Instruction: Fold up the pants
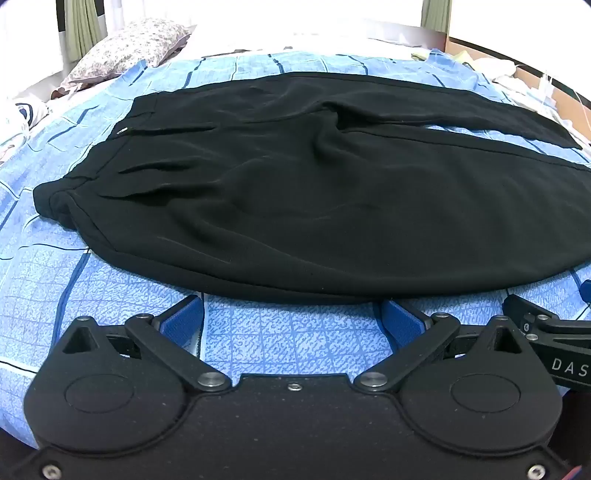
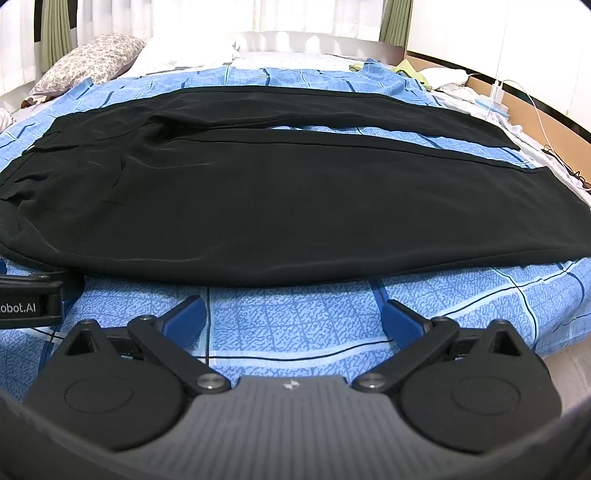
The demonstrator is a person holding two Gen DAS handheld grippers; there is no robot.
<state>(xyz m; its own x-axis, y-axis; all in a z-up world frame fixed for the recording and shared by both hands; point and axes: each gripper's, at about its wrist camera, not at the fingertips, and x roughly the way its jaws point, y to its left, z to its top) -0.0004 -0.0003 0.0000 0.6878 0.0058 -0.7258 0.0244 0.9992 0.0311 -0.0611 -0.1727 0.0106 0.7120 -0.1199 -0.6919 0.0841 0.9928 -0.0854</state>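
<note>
Right now your two grippers sit side by side at the near edge of the bed, both tilted down toward it. Your left gripper (image 1: 291, 317) has its two blue fingers (image 1: 183, 321) spread wide apart, with nothing between them but the sheet (image 1: 295, 343). Your right gripper (image 2: 293, 317) is the same: two blue pads (image 2: 399, 319) wide apart and empty, only sheet showing in the gap. Neither one touches cloth; the fingertips stop just short of the near hem. In the left view, part of your right gripper pokes in at the right edge; in the right view, part of your left one pokes in at the left edge.

Just beyond the fingertips lies one pair of black pants (image 1: 295, 206), spread flat across the blue checked sheet. The waistband is to your left, and the two legs run off to your right. The near leg (image 2: 295, 214) is the broad dark panel right in front of you; the far leg (image 2: 369, 110) lies behind it, apart from it toward the cuffs, with a thin wedge of sheet showing between the two. Some soft creases gather around the crotch and near the waistband.

Farther back, at the left, you have one flowered pillow (image 1: 129, 51). Beyond it hang green curtains (image 2: 55, 33) against a bright window. Off to the far right a few loose items lie by a wooden edge (image 2: 546, 122), too small to tell what they are.
</note>
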